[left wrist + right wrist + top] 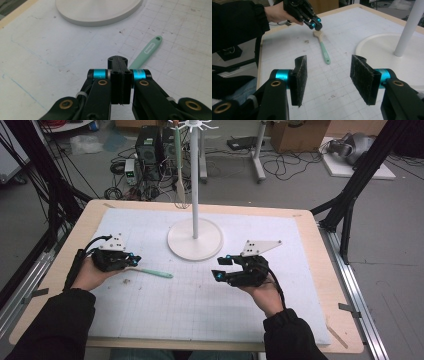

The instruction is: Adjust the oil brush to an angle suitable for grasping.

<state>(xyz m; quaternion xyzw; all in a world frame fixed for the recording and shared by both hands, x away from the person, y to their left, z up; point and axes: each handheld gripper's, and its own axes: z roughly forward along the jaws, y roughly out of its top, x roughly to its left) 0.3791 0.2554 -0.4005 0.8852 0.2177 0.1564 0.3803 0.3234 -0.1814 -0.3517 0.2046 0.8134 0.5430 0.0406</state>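
A spatula [152, 272] with a mint-green handle [147, 51] and a cream head [318, 33] lies flat on the white gridded mat. My left gripper [136, 260] hovers at the head end, its jaws pressed together [119, 60]; the handle sticks out past them. From the right gripper view its tips [318, 26] sit just above or on the head, and I cannot tell whether they touch it. My right gripper [220, 267] is held to the right of the spatula, open, with nothing between its pads [329, 62].
A white stand with a round base [195, 240] and an upright pole [194, 180] rises at the mat's far middle. A green-handled utensil [178, 165] hangs from its top hooks. The wooden table edge [340, 285] frames the mat.
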